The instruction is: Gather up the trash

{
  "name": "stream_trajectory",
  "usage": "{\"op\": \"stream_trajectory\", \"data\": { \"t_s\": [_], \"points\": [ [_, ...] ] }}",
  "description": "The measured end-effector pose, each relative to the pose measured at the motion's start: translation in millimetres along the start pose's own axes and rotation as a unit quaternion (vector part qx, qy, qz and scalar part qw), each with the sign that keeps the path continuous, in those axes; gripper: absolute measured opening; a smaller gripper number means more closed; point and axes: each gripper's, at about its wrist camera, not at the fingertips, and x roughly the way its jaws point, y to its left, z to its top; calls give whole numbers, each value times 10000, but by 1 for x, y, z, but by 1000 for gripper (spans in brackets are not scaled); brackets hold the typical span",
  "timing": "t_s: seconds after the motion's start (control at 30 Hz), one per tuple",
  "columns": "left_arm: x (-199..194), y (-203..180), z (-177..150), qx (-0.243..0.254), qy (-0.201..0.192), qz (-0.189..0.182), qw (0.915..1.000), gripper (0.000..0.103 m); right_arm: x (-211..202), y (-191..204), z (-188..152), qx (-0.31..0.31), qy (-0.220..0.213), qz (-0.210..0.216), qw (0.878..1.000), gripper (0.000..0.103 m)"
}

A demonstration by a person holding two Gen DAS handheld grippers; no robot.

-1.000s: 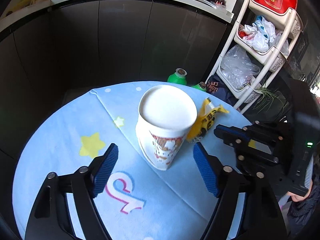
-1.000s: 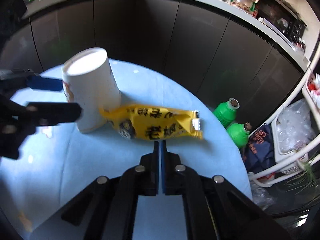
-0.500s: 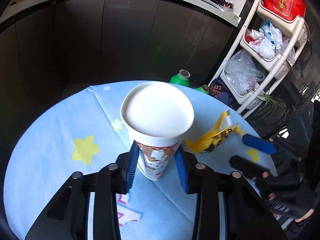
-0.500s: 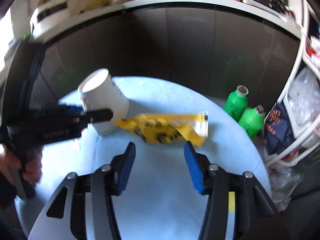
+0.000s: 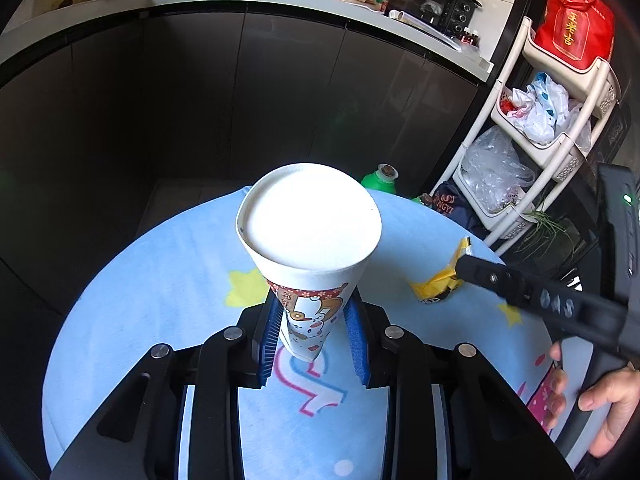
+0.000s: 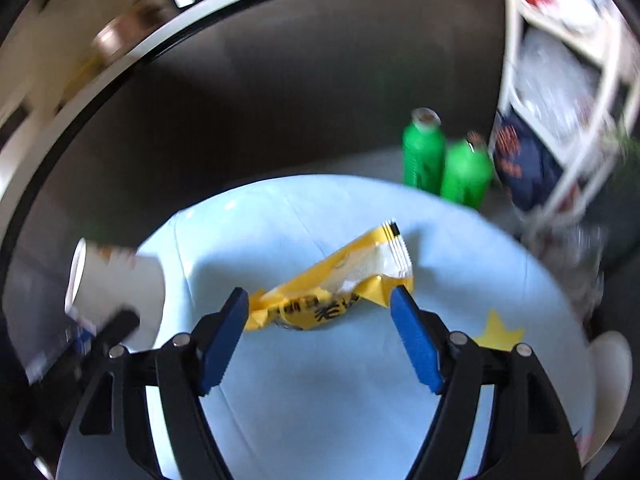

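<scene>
A white paper cup (image 5: 308, 256) with a cartoon print stands upright, and my left gripper (image 5: 314, 340) is shut on its lower part, above the light blue tablecloth (image 5: 160, 280). The cup also shows blurred in the right wrist view (image 6: 116, 280). A crumpled yellow snack wrapper (image 6: 336, 284) lies on the cloth. My right gripper (image 6: 320, 328) is open, its blue pads on either side of the wrapper's near end. In the left wrist view the wrapper (image 5: 436, 280) shows at the tip of the right gripper's finger (image 5: 500, 276).
Two green bottles (image 6: 444, 164) stand on the floor beyond the table's far edge. A white shelf rack (image 5: 548, 120) with plastic bags and a red bag stands at the right. Dark cabinets under a counter (image 5: 240, 4) run behind.
My left gripper has closed on the cup and raised it. My right gripper has opened and moved forward around the yellow wrapper.
</scene>
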Motion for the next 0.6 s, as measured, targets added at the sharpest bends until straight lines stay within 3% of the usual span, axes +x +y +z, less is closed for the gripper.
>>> {"op": "stream_trajectory", "data": {
  "t_s": [0.1, 0.27, 0.47, 0.6],
  "points": [
    [-4, 7, -3, -48, -19, -16, 10000, 29, 6, 1, 3, 251, -14, -196, 9995, 74],
    [-7, 13, -5, -31, -23, -9, 10000, 29, 17, -3, 1, 888, 202, -153, 9957, 73],
    [-10, 15, -6, -25, -58, -31, 10000, 29, 17, -5, -7, 1072, 248, -210, 9937, 61],
    [-10, 13, -7, -12, -48, -40, 10000, 29, 23, -10, -13, 1050, 387, 108, 9937, 14]
  ]
}}
